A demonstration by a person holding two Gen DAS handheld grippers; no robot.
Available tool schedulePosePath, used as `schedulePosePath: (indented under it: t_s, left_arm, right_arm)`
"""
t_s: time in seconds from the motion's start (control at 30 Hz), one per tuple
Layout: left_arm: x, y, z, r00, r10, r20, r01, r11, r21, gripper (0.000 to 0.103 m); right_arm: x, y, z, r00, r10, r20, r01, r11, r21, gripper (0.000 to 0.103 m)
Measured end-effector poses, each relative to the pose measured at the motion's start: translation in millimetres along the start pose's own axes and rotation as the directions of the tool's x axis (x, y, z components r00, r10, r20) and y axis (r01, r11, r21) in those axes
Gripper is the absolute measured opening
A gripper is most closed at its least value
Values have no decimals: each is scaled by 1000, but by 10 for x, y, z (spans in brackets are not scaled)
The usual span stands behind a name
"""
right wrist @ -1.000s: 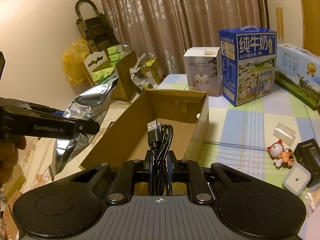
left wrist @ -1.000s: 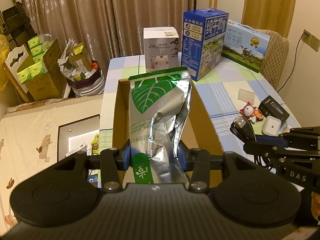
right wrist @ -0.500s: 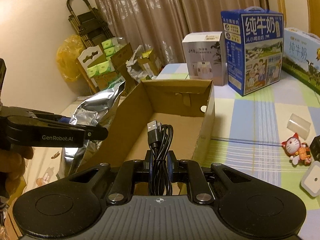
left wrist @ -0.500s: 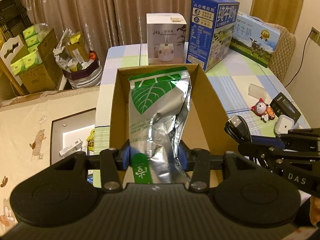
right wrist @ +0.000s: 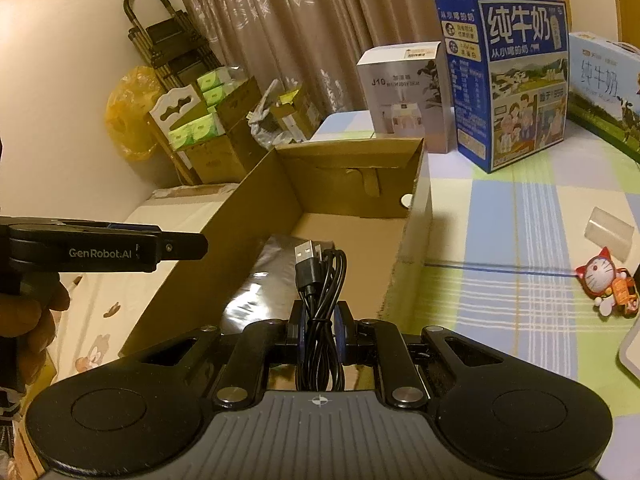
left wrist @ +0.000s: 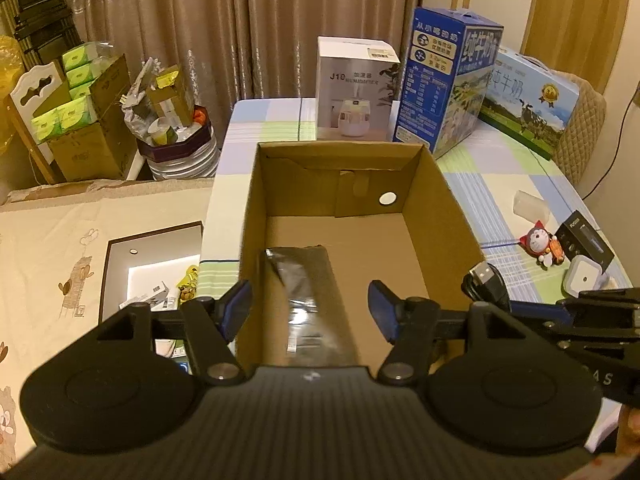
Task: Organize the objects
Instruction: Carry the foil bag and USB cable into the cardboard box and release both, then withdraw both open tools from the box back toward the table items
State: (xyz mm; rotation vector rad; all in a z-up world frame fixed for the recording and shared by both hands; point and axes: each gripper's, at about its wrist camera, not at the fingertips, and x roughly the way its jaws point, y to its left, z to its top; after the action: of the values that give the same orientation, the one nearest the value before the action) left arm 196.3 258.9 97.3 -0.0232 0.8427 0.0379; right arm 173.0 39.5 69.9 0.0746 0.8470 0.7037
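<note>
Filling the near edge of each wrist view, the dark ribbed gripper bodies cut off whatever lies directly under them. The left hand-held gripper (left wrist: 310, 308) stands with its blue pads well apart, its jaws having just been opening, and nothing is pressed between them; the foil pouch (left wrist: 308, 300) lies flat on the floor of the cardboard box (left wrist: 452, 216) just below, its near end hidden behind the gripper body and its print too dim to read. The right hand-held gripper (right wrist: 320, 330) is clamped tight on a coiled black USB cable (right wrist: 320, 280), whose plug sticks up past the pads over the near end of the box; the lower loops vanish behind the housing. At the left edge of the right wrist view a hand (right wrist: 28, 320) holding the other gripper is only partly in frame. To the right on the checked counter (right wrist: 500, 240) sit a small cat figurine (right wrist: 604, 280), a clear plastic piece (right wrist: 610, 230) and a white item cut off by the frame edge. Beyond the box stand a white humidifier carton (left wrist: 354, 88) and a blue milk carton (left wrist: 448, 80), with a second, paler milk carton (left wrist: 528, 100) farther right, partly hidden behind the blue one. Far left, clutter beside the curtain is hard to make out.
</note>
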Motion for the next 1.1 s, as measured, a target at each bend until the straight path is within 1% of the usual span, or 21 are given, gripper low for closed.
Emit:
schedulePosePath:
  t_s: [0.07, 0.1, 0.13, 0.17, 0.2, 0.23, 0.33, 0.4, 0.57, 0.73, 0.87, 0.97, 1.1]
  left_arm:
    - [-12, 22, -17, 1000, 1, 3, -1, 1000, -3, 65]
    - [-15, 26, -26, 1000, 2, 2, -2, 1000, -1, 65]
    - [-18, 37, -41, 1000, 2, 2, -2, 1000, 0, 65]
    - [-22, 42, -54, 1000, 2, 3, -2, 1000, -1, 66]
    - [-32, 51, -76, 1000, 1, 6, -1, 1000, -2, 68]
    - [-42, 54, -95, 1000, 4, 7, -4, 1000, -3, 69]
    - [-94, 59, -161, 1000, 8, 13, -8, 1000, -6, 69]
    - [-137, 60, -216, 1000, 8, 12, -7, 1000, -19, 74]
    - [-298, -6, -357, 1000, 5, 16, -4, 999, -46, 81]
    - [-512, -141, -502, 1000, 0, 30, 2, 998, -66, 89]
    - [-693, -243, -609, 999, -8, 52, 14, 994, -111, 96]
    - [-821, -342, -675, 998, -7, 69, 15, 994, -112, 101]
    - [-963, -505, -744, 996, -18, 90, 28, 993, -115, 102]
  right_arm:
    - [16, 13, 15, 1000, 26, 14, -26, 1000, 11, 11]
    - [16, 10, 24, 998, 45, 36, -46, 999, 22, 11]
    - [9, 10, 32, 996, 61, 59, -63, 998, 30, 14]
    - [-2, 15, 45, 994, 70, 80, -73, 997, 33, 27]
    - [-10, 27, 63, 993, 70, 93, -73, 997, 33, 36]
    - [-31, 28, 73, 992, 71, 107, -76, 996, 37, 48]
    - [-83, 15, 112, 992, 72, 105, -77, 996, 52, 48]
    - [-132, -4, 97, 994, 58, 97, -64, 996, 59, 48]
    - [-358, -68, -43, 995, 35, 88, -41, 997, 71, 48]
    - [-638, -87, -175, 995, 15, 95, -22, 997, 75, 48]
    - [-871, -95, -254, 994, -4, 107, -3, 998, 70, 48]
    - [-1033, -123, -317, 993, -17, 118, 9, 997, 72, 48]
    - [-1248, -188, -391, 992, -41, 124, 33, 997, 66, 48]
